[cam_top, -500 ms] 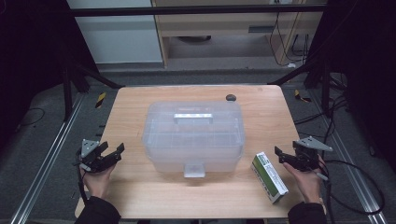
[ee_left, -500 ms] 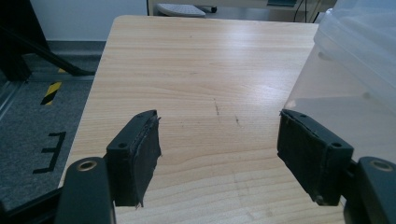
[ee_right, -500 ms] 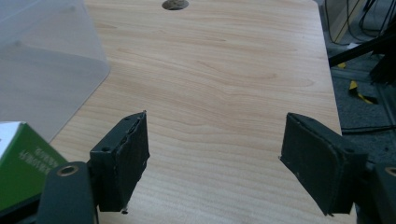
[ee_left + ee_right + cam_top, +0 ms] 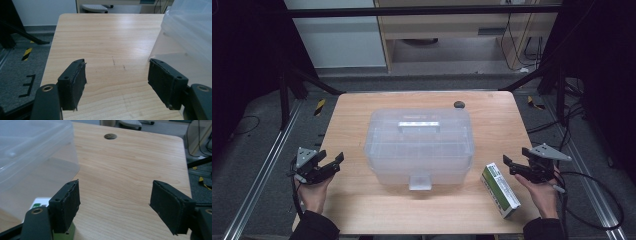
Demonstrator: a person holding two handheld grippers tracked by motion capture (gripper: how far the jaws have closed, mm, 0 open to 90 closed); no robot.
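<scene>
Nothing started yet, by the look of it. On the desk, a clear plastic storage box at the middle, lid down and front latch apparently not yet opened. Just right of it, a green-and-white carton lying flat near the front edge, untouched. Left gripper wide and empty at the left edge; right gripper wide and empty, just beside the carton. Presumably all still ahead: opening, picking up, stowing.

I saw the clear plastic storage box standing upright mid-table, lid shut, white handle flat on top, latch facing the near edge. The green-and-white carton lay flat just right of it, near the front edge.
</scene>
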